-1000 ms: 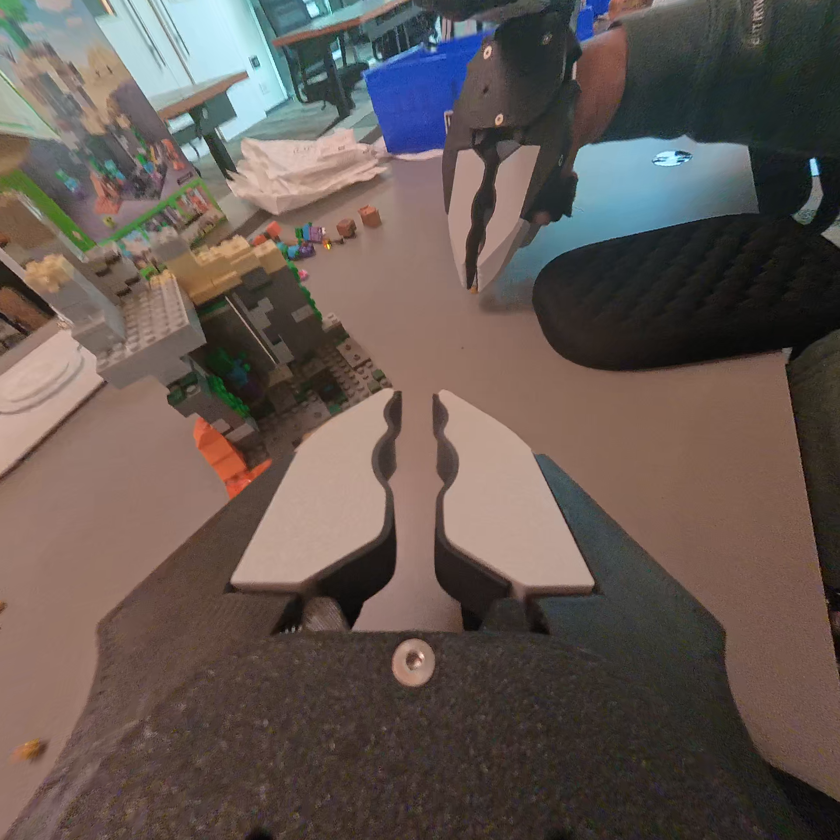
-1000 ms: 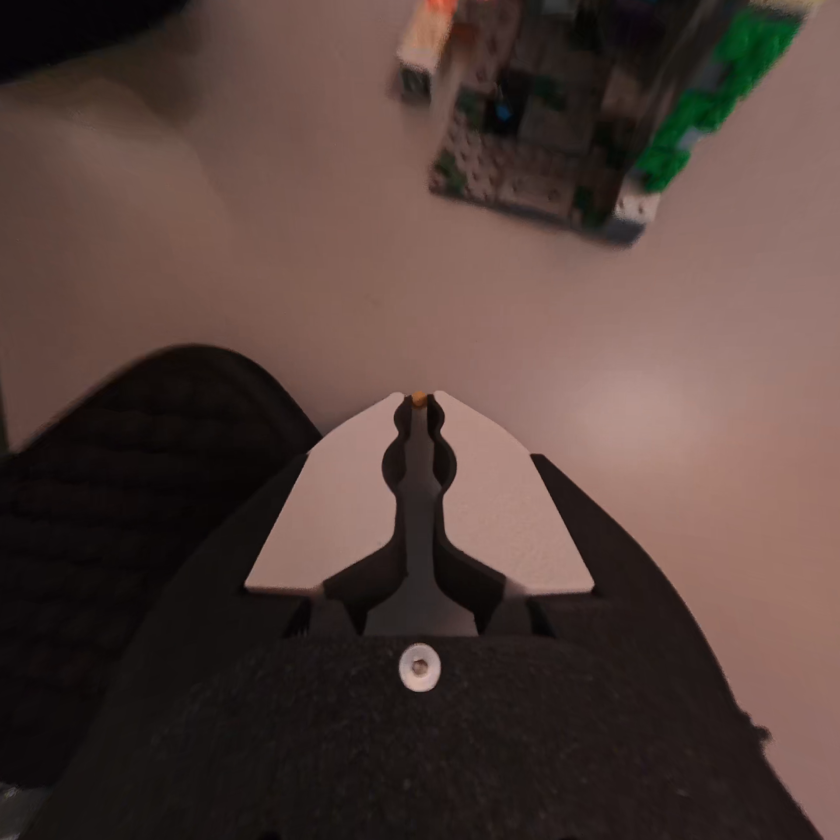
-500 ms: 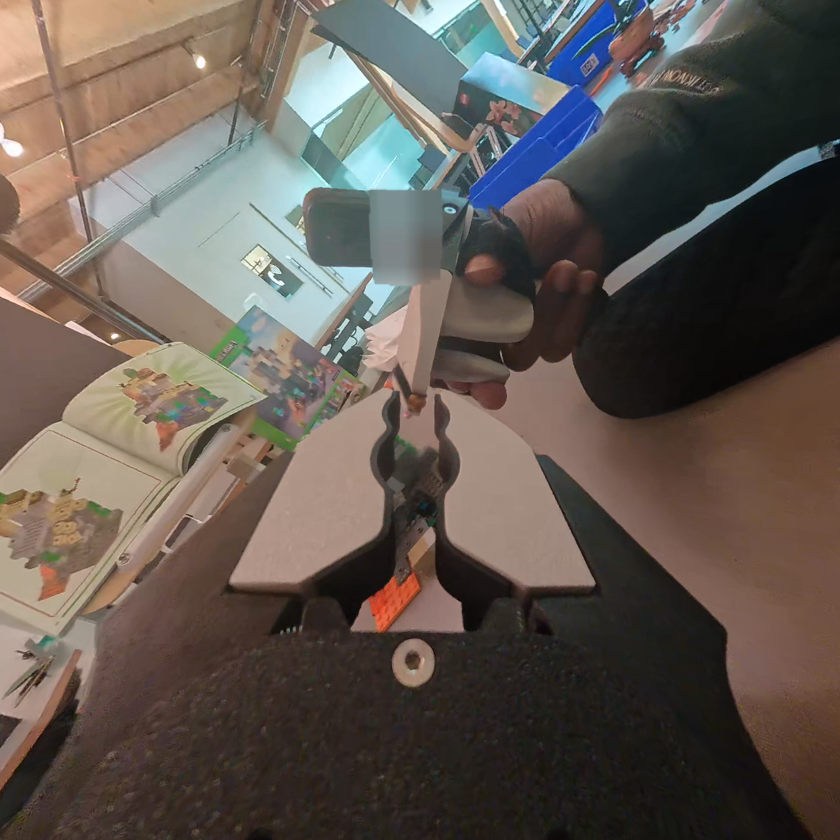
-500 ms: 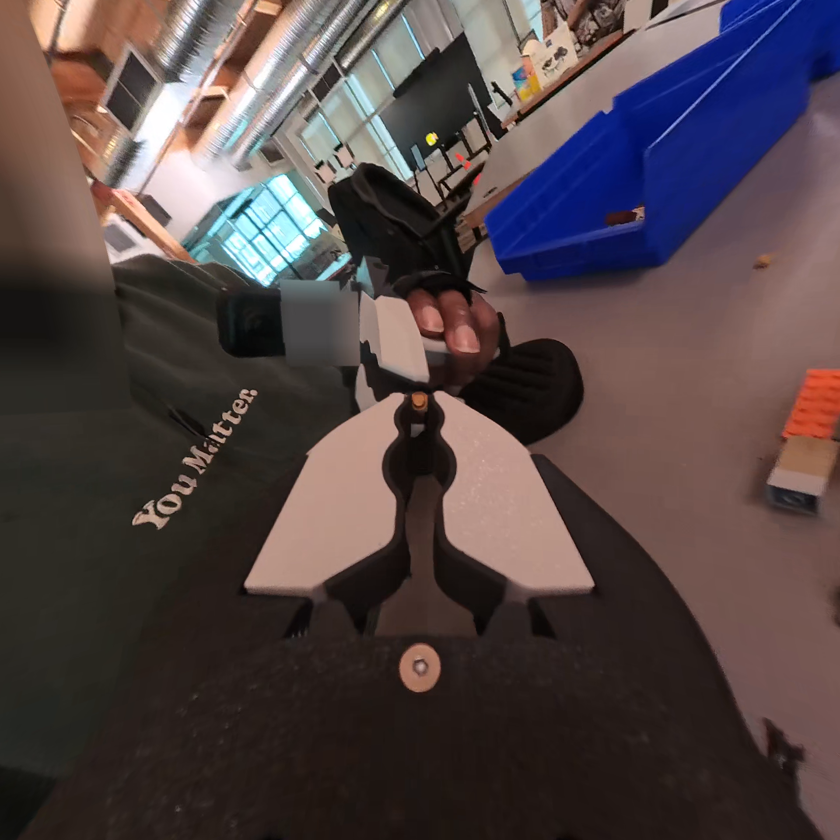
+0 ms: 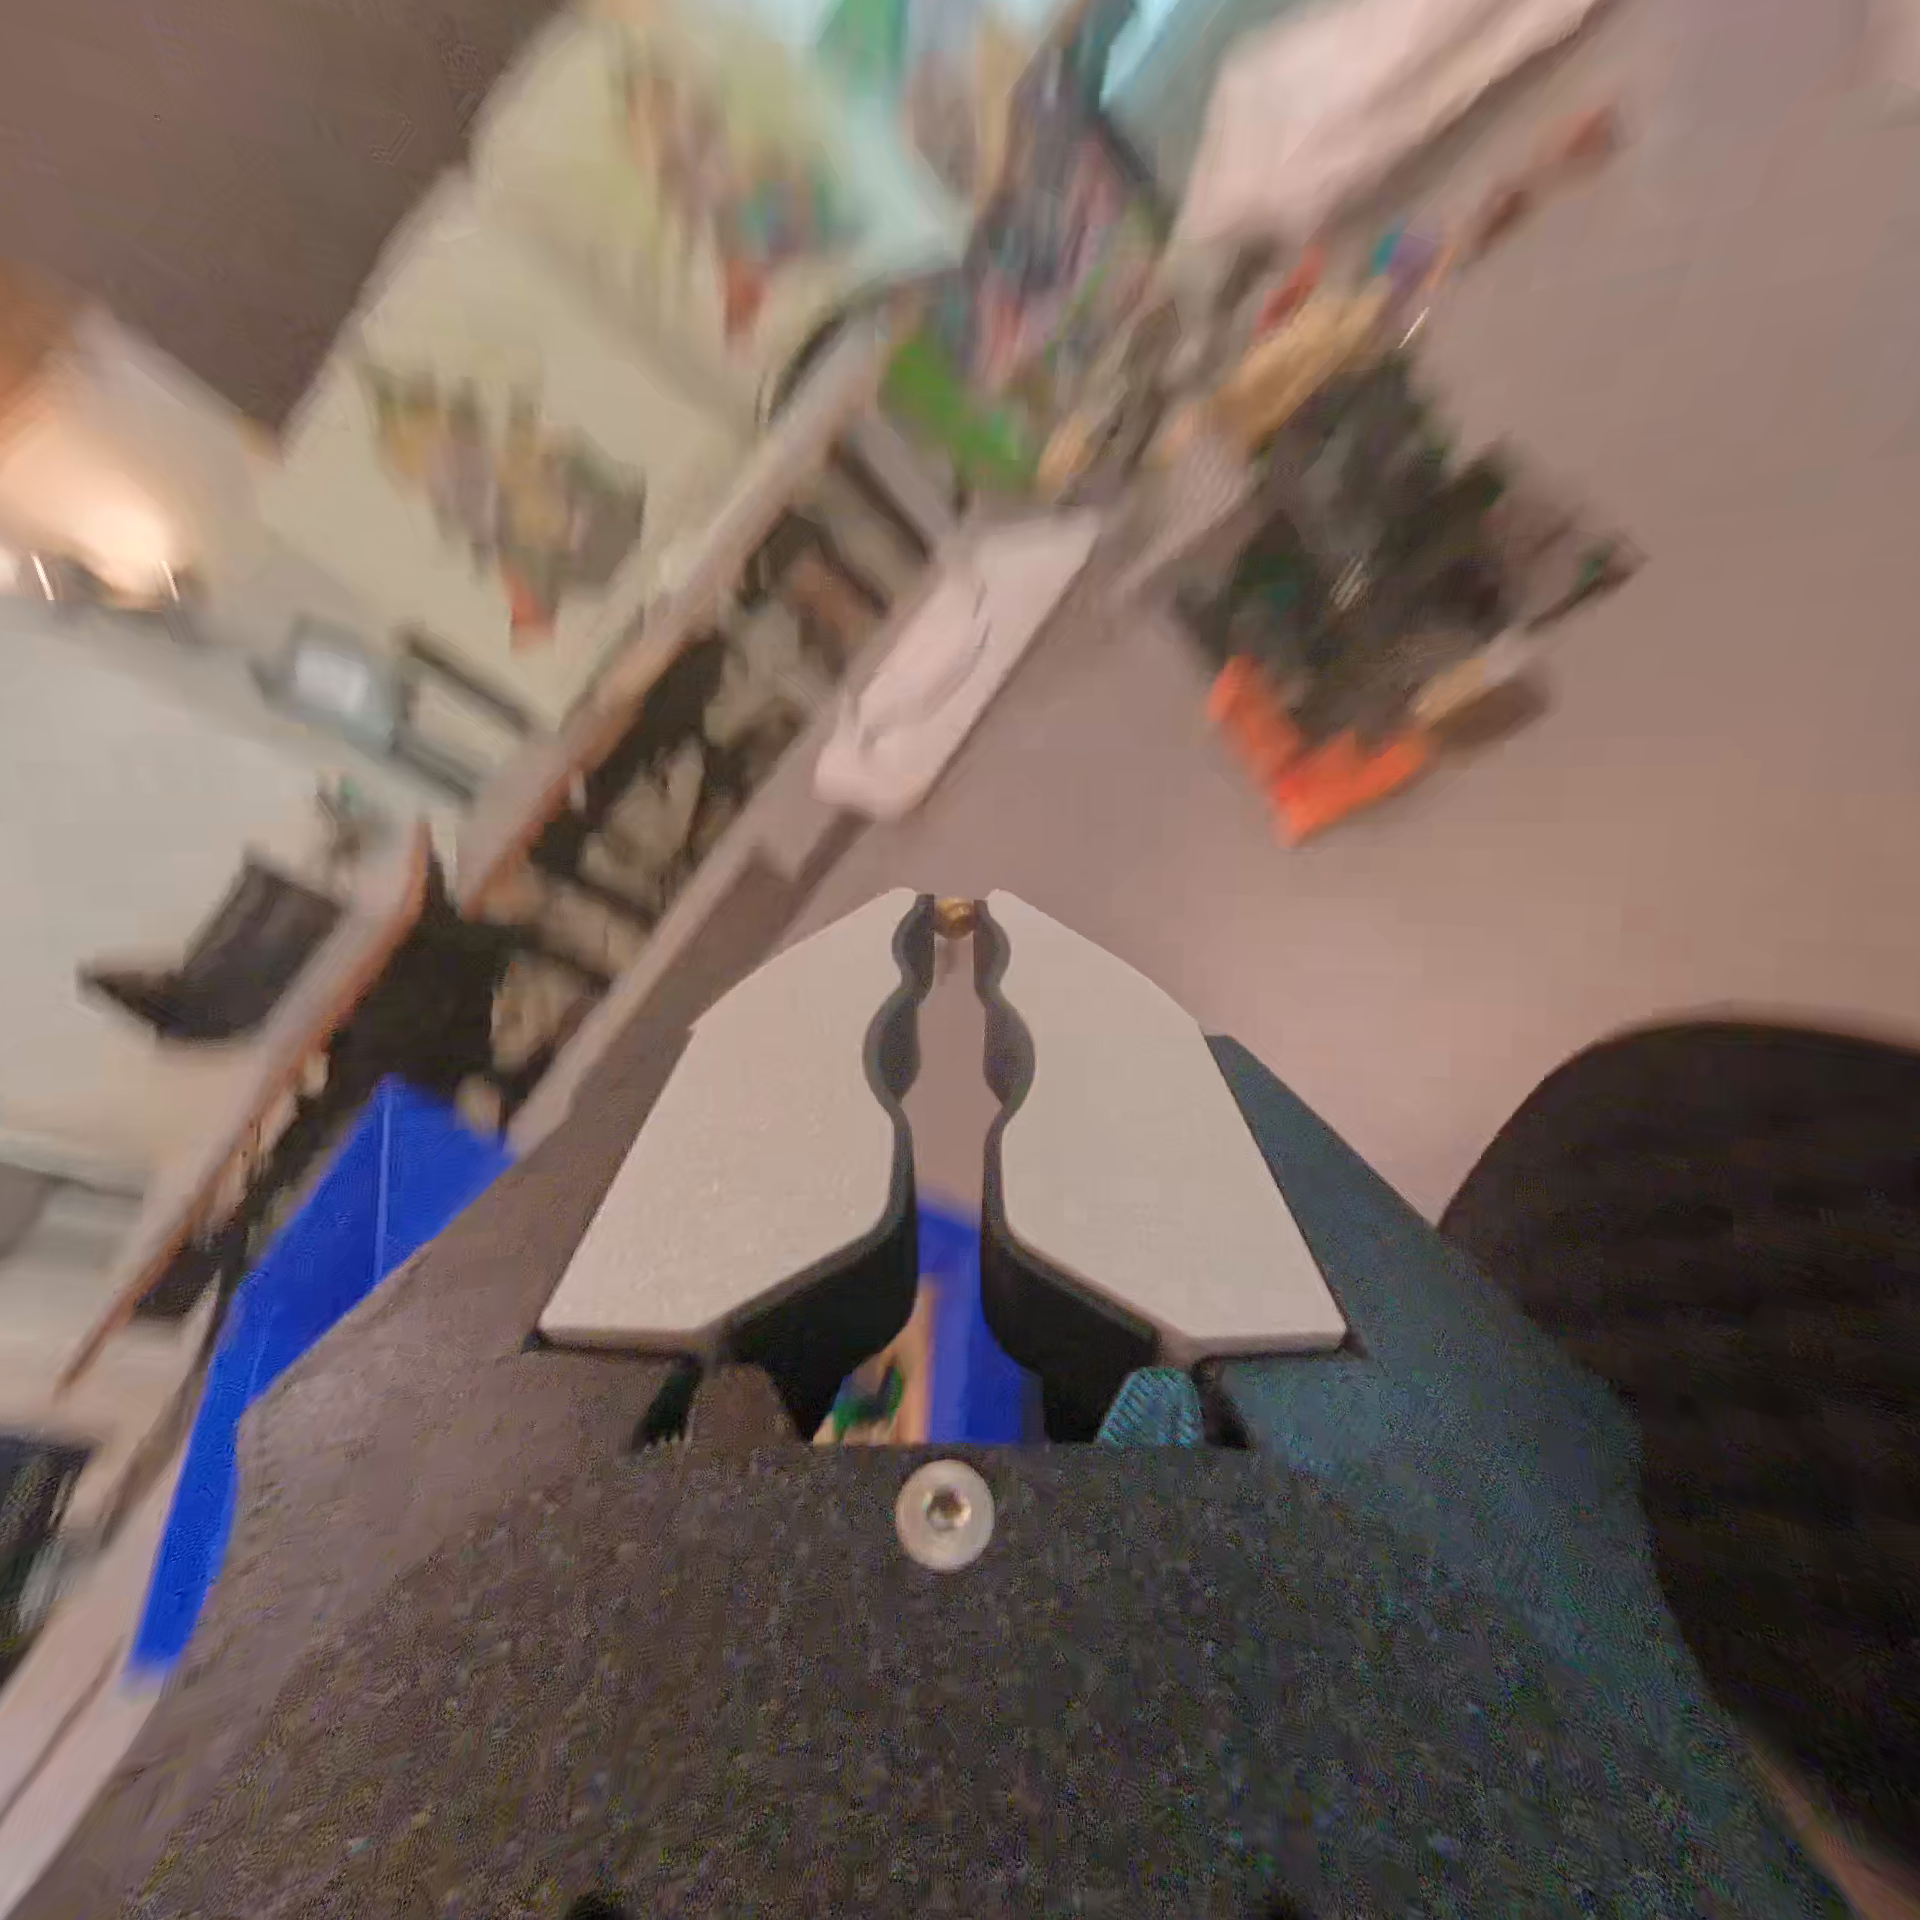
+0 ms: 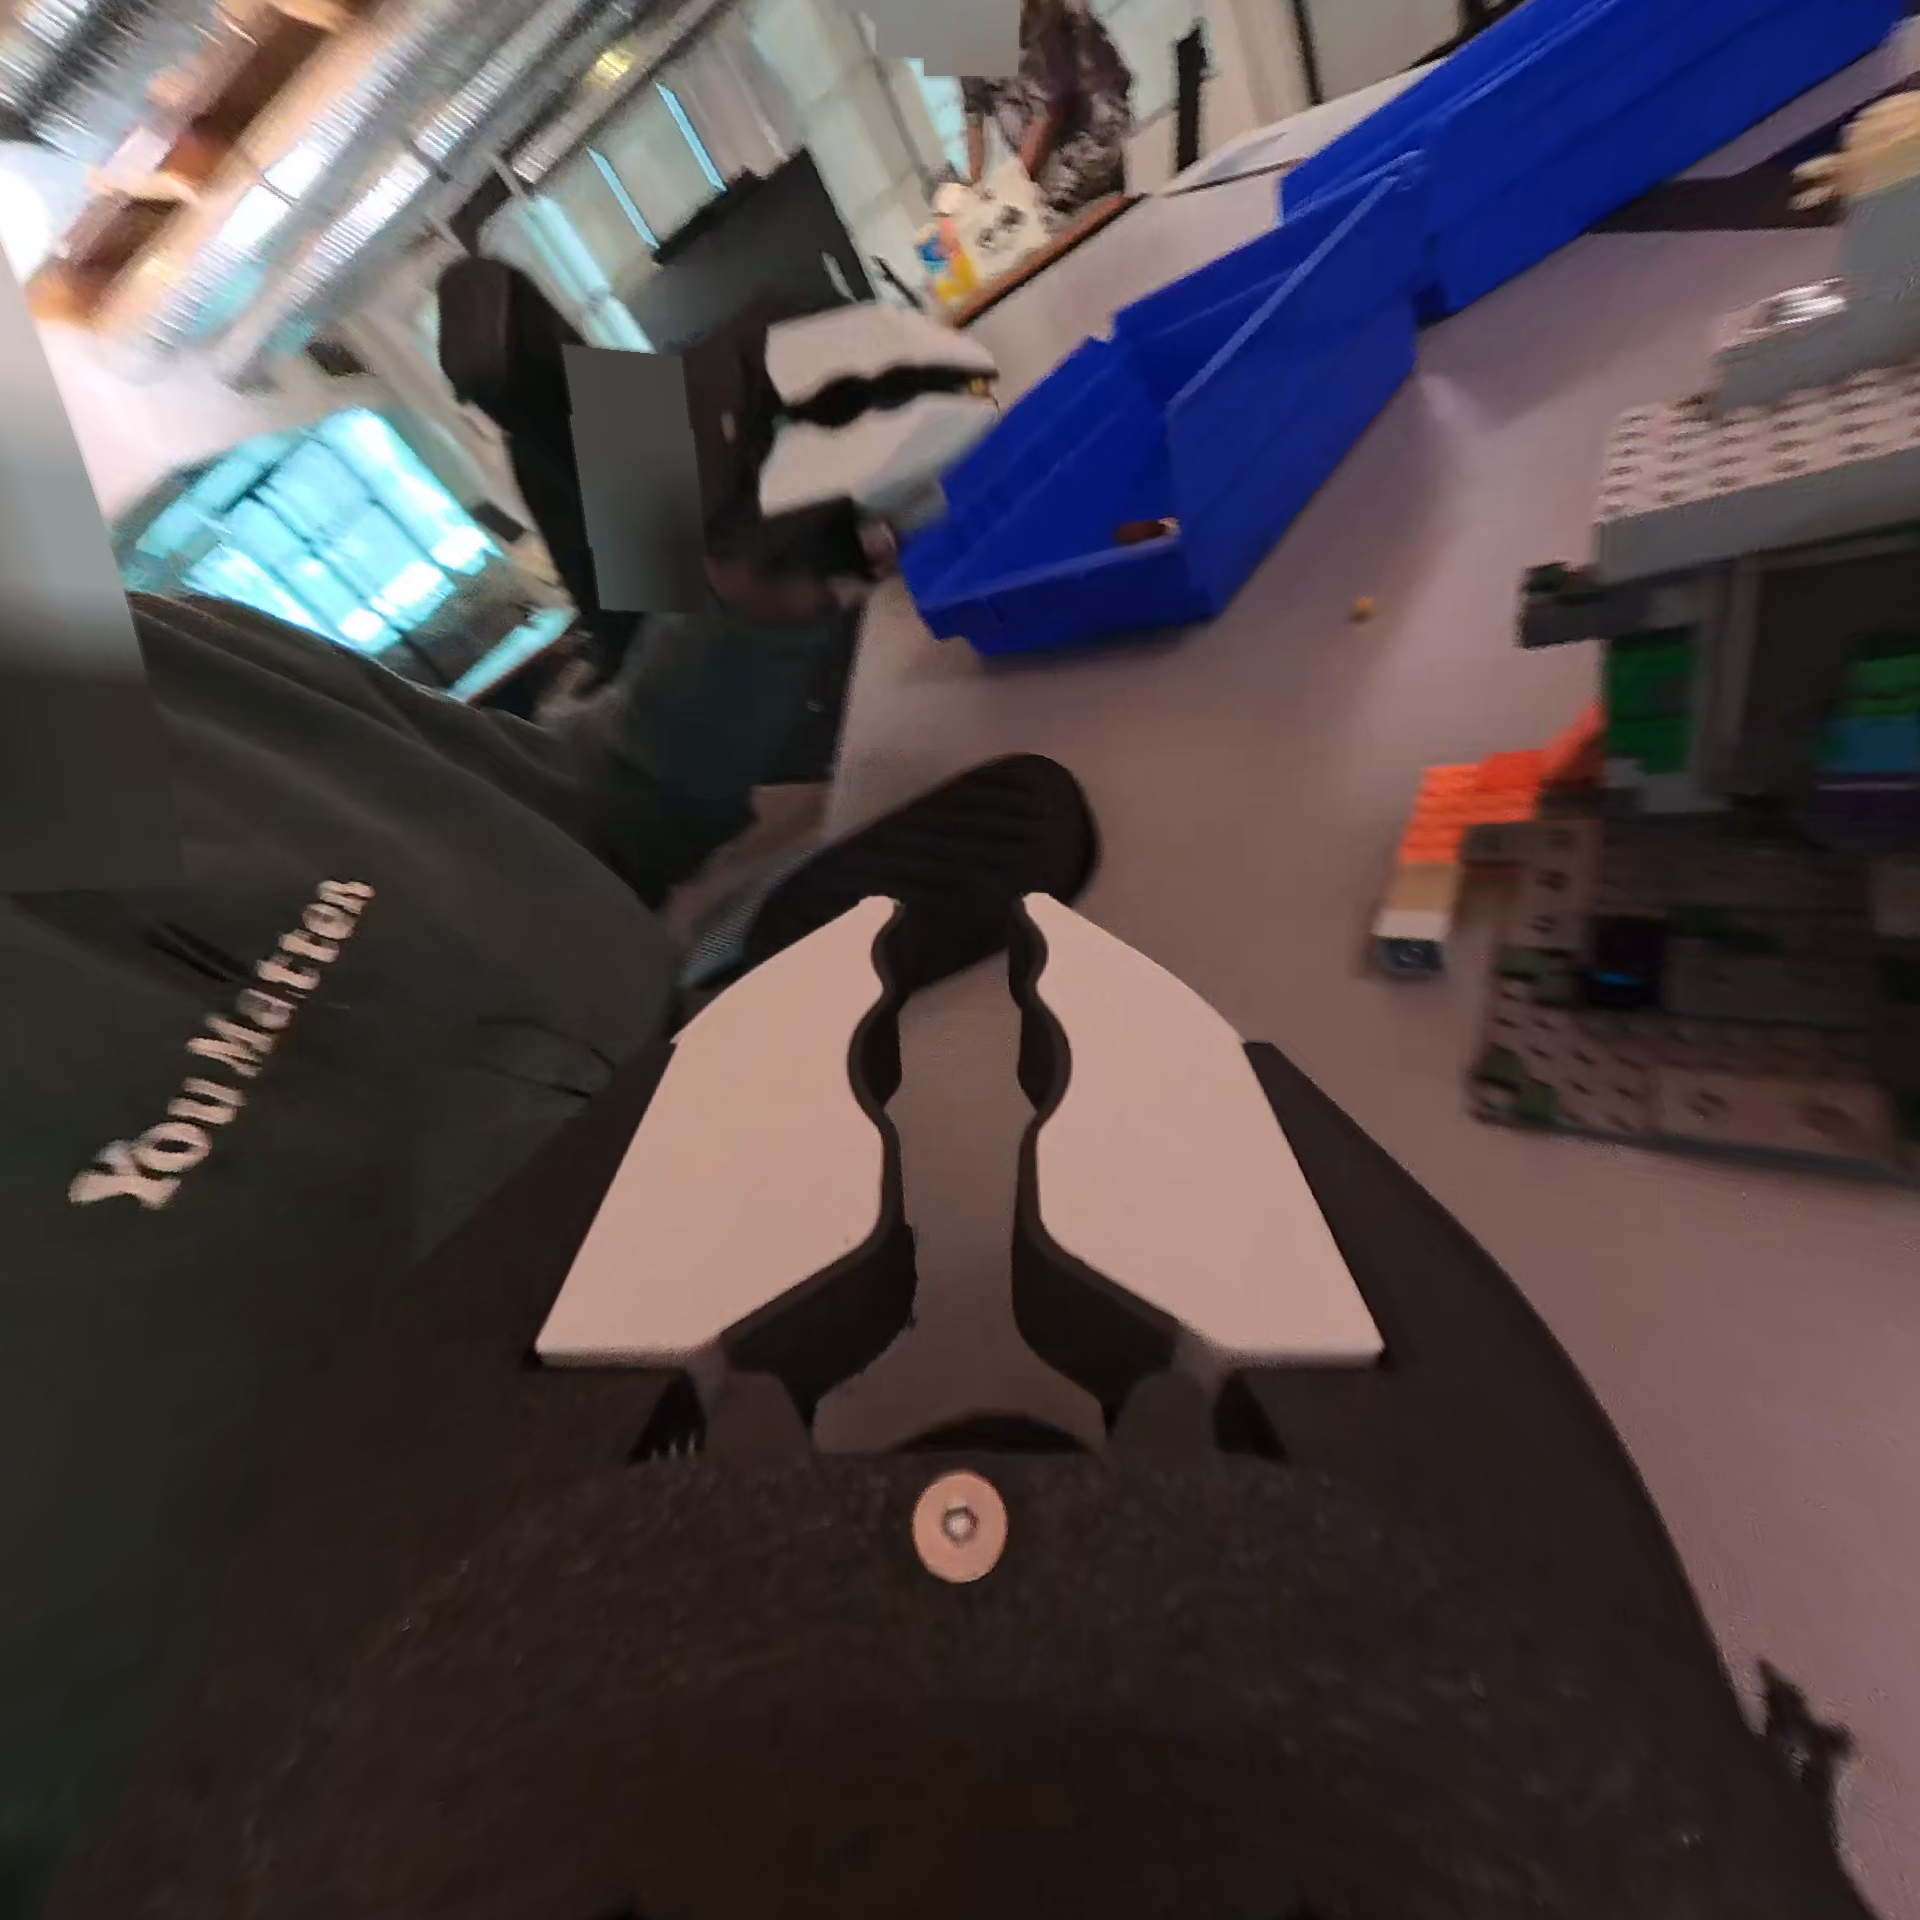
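My left gripper [image 5: 953,906] is shut on a tiny golden-tan stud [image 5: 953,921], pinched at the very fingertips and held in the air above the grey table [image 5: 1351,987]. The left wrist view is heavily blurred. My right gripper [image 6: 958,914] is open and empty, with a clear gap between its jaws, above a black padded rest [image 6: 977,821]. The left gripper also shows far off in the right wrist view [image 6: 982,393]. A grey, green and orange brick model [image 6: 1704,862] stands on the table to the right of my right gripper; it is a blur in the left wrist view [image 5: 1361,582].
Blue bins [image 6: 1195,468] stand at the table's far side. A small loose piece [image 6: 1361,609] lies on the table near them. A person's dark green shirt [image 6: 260,935] fills the left of the right wrist view. A blue bin [image 5: 312,1299] shows low left in the left wrist view.
The golden-tan stud has passed from my right gripper's tips to my left gripper's. The right gripper has opened and drawn away. The left gripper has shut on the stud and swung fast.
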`<control>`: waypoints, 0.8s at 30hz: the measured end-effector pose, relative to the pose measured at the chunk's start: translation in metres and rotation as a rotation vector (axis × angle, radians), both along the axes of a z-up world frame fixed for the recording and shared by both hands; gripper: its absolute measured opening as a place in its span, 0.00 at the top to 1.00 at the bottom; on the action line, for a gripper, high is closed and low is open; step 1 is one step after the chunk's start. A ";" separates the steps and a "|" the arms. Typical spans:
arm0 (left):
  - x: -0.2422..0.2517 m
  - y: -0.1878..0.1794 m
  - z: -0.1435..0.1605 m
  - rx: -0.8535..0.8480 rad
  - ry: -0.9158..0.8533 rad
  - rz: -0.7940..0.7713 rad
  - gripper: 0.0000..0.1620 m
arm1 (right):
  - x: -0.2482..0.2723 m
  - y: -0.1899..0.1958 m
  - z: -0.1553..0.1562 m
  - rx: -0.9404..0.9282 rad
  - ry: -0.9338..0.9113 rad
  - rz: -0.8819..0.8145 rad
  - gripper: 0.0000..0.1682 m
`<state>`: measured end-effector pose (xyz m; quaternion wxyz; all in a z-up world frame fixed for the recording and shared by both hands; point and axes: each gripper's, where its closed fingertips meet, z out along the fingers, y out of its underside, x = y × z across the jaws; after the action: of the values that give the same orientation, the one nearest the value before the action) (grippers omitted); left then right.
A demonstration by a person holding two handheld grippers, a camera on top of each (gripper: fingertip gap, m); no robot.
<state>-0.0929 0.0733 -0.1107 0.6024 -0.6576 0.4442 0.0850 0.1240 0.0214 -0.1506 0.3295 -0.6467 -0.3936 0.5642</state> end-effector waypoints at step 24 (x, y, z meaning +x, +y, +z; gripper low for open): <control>-0.141 0.046 -0.052 -0.492 0.134 0.377 0.75 | 0.044 0.001 -0.036 0.196 -0.229 -0.185 0.84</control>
<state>-0.2341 0.1194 -0.1622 0.3683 -0.8473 0.3604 0.1286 0.1682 0.0221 -0.1866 0.3945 -0.7049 -0.4206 0.4130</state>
